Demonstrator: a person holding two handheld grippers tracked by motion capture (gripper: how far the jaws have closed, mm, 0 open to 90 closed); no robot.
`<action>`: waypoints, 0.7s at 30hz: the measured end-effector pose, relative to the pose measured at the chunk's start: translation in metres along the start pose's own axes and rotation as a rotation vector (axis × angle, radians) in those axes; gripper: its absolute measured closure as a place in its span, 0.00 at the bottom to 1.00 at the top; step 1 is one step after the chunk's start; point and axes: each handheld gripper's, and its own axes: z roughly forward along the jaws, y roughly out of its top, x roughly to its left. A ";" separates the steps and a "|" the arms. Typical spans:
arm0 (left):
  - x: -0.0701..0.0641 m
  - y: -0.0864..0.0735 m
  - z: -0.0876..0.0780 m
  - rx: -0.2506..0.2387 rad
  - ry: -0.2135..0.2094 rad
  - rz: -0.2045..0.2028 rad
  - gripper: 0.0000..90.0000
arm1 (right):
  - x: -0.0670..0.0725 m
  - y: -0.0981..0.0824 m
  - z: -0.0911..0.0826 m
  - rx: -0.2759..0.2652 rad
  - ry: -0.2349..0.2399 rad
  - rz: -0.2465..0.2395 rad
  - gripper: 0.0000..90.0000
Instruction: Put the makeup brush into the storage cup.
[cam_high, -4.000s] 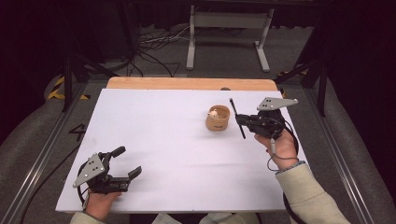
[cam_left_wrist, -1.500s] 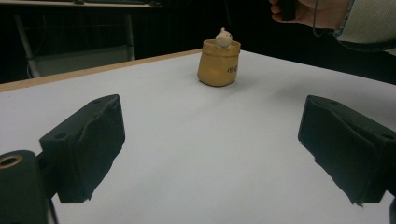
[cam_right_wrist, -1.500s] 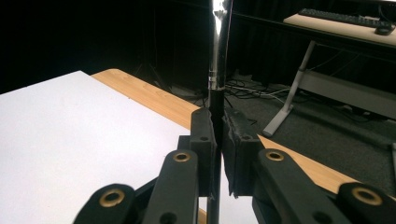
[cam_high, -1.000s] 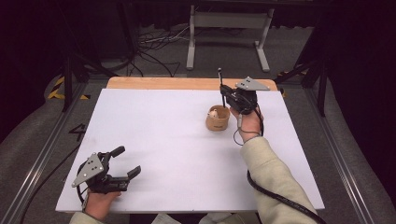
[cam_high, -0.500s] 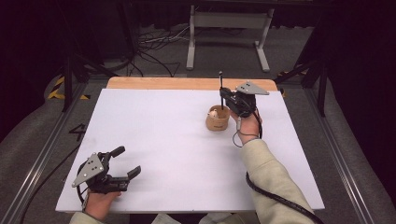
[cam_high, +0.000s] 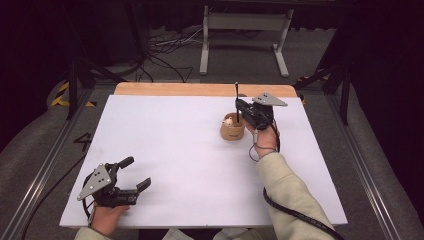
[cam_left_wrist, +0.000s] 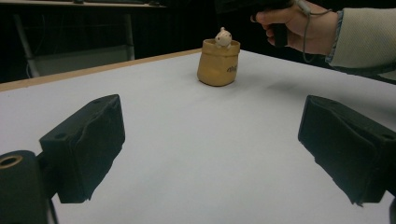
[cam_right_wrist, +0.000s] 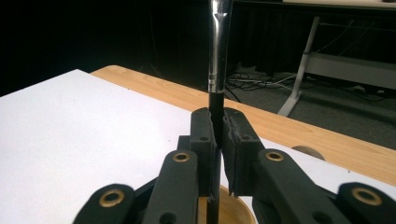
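At the near left corner of the white table (cam_high: 165, 150), the left gripper (cam_high: 131, 179) is held low over the surface with its jaws spread wide and nothing between them; in the left gripper view the two black pads (cam_left_wrist: 86, 140) stand far apart, with bare table in the gap. The small tan cup (cam_high: 233, 127) is seen well beyond them, toward the far right of the table, and a small pale figure (cam_left_wrist: 223, 37) is seen poking above its rim. Just right of the cup, the right gripper (cam_high: 239, 111) is held above it, and a thin dark stick with a silver ferrule (cam_right_wrist: 218, 46) is clamped upright between its jaws. In the right gripper view the jaws are pressed closed against the stick's dark lower shaft, the silver part is seen rising above them, and the cup's rim (cam_right_wrist: 233, 210) lies directly below the jaws, so the stick's lower end points down at or into the cup; whether it touches the inside cannot be told. Compared with four seconds earlier, the right gripper has been carried from the right of the cup up to a place over its far right edge, and the stick, then tilted, has been brought upright. The left gripper has not shifted.
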 end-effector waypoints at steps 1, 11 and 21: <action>0.000 0.000 0.000 0.000 -0.001 0.002 0.09 | 0.000 -0.001 0.000 0.003 0.001 0.001 0.92; 0.000 0.000 0.000 0.001 -0.001 0.002 0.09 | 0.000 -0.004 0.002 0.025 0.009 0.017 0.92; 0.000 0.000 0.001 -0.003 -0.001 -0.006 0.09 | -0.001 -0.004 0.000 0.031 0.031 0.033 0.61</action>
